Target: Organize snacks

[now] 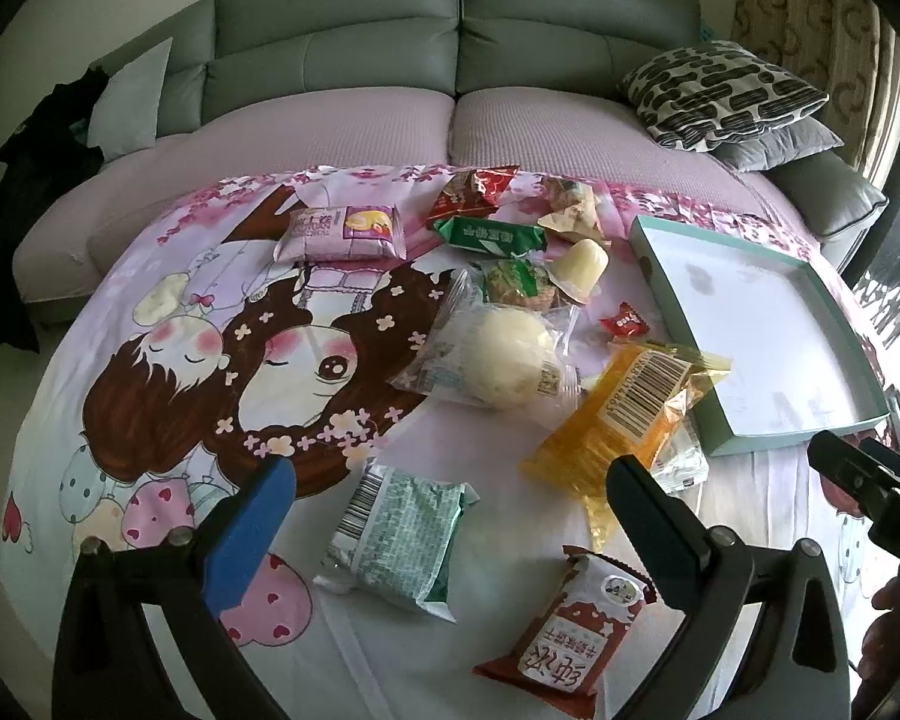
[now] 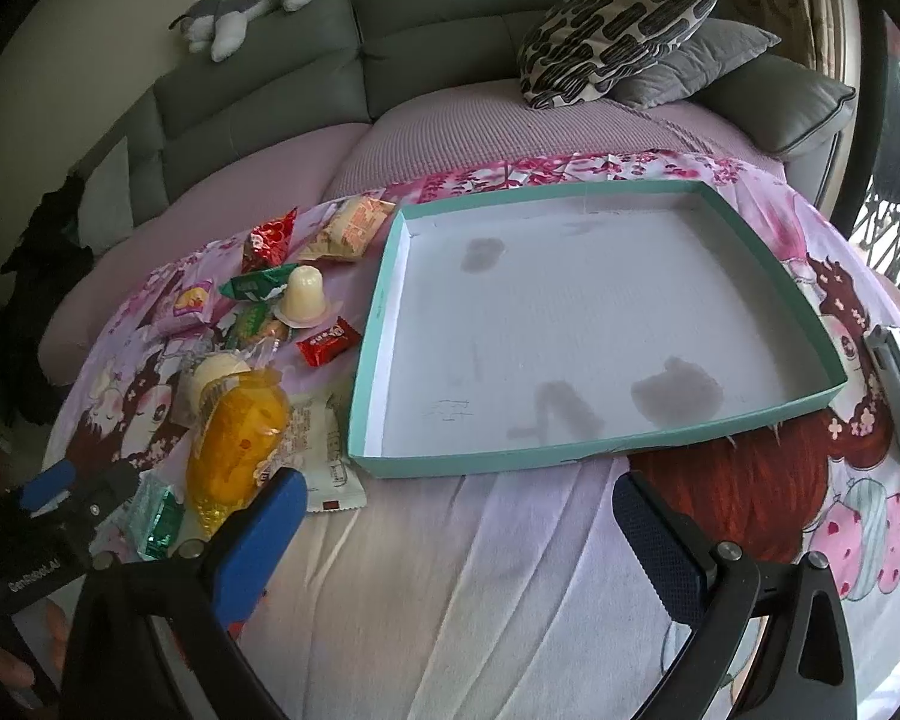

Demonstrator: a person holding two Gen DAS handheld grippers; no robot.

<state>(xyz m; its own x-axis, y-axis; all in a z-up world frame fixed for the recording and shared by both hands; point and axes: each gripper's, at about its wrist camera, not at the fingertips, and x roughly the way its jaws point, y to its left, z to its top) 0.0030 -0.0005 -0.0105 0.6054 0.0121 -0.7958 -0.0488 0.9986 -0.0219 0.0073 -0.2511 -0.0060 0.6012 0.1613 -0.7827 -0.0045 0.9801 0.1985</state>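
now the left gripper hangs spread wide, holding nothing, with the green-white packet between its fingers at 6 o'clock. the right gripper, likewise wide, faces the teal tray at 12 o'clock.

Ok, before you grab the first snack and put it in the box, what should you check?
1. Left gripper open: ok, fingers apart, nothing held.
2. Right gripper open: ok, holding nothing.
3. Teal box has room: ok, no snacks in it, only grey stains.
4. Nearest snack reachable: ok, the green-patterned packet lies between the left fingers' line, with nothing on it.
5. Orange packet free: not ok, it lies over a white packet.
6. Box held steady on the bedsheet: cannot tell.
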